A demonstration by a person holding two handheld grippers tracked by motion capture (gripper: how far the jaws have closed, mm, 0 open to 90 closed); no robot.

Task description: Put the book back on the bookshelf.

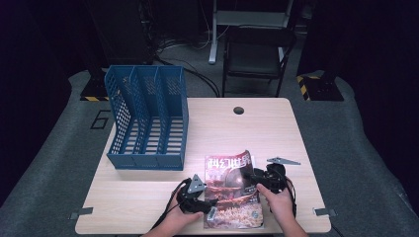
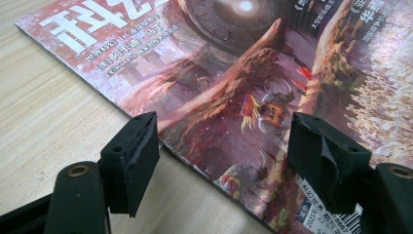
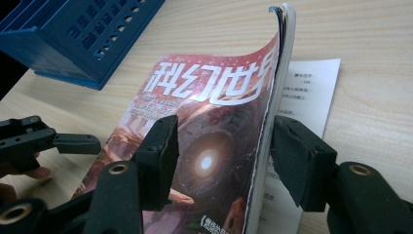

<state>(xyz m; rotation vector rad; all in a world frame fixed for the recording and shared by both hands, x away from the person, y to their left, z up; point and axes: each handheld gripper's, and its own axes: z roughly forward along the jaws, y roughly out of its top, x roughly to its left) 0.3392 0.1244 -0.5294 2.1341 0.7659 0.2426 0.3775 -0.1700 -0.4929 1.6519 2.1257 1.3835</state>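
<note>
A magazine (image 1: 232,192) with a red-brown picture cover lies near the table's front edge. My left gripper (image 1: 209,209) sits at its left edge, open. In the left gripper view its jaws straddle the magazine's (image 2: 234,97) edge, one over bare wood, one over the cover, touching nothing. My right gripper (image 1: 250,178) is at the right edge, open. In the right gripper view the cover and a stack of pages (image 3: 280,73) stand curled upward between its jaws, close to the right jaw. A white inner page (image 3: 307,92) lies flat beneath.
A blue three-slot file rack (image 1: 148,118) stands on the table's back left, its corner also in the right gripper view (image 3: 73,29). A cable hole (image 1: 238,110) is at the back middle. A black chair (image 1: 257,54) stands beyond the table.
</note>
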